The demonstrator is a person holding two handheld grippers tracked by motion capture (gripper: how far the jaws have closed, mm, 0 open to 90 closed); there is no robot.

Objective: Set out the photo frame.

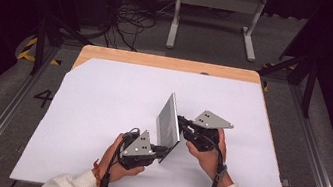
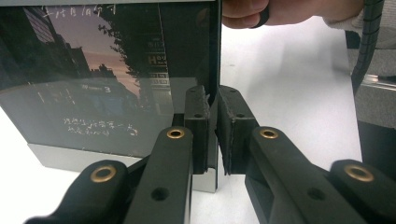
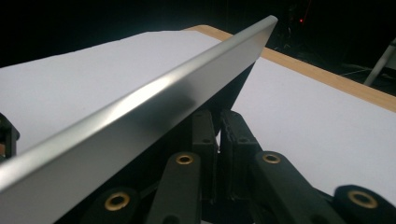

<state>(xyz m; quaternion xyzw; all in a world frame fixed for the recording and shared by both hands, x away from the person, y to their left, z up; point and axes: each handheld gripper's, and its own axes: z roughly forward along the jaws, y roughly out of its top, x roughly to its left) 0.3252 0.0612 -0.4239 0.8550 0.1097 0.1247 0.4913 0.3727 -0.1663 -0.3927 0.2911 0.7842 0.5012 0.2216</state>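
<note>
**Both grippers clamped on the edges of a thin framed picture panel**

From the high view, I hold the panel (image 1: 168, 124) tilted up on edge over the white sheet (image 1: 101, 108) that covers the table (image 1: 169, 63). My left gripper (image 1: 164, 150) pinches the panel's near lower corner; my right gripper (image 1: 181, 121) bites its right-hand edge, a little farther from me. The panel sits near the middle of the sheet, closer to my side. White surface lies bare all around it: wide room to the left, toward the far edge and to the right, less toward me, where my sleeves come in. Beyond the far wooden strip stand a white frame (image 1: 215, 15) and loose cables (image 1: 130, 22) on the floor.

In the left gripper view, my jaws are clenched on the panel's vertical edge (image 2: 216, 93), one pad on the dark glossy picture face, the other on the back. The picture's silver lower border (image 2: 70, 158) hangs just above the sheet. My right hand (image 2: 280, 11) shows at the top, past the panel's edge.

In the right gripper view, my jaws grasp the panel from below its silver rim (image 3: 154, 102), which runs diagonally up to a sharp far corner. Open sheet spreads on both sides, ending at the table's wooden edge (image 3: 327, 77).
</note>
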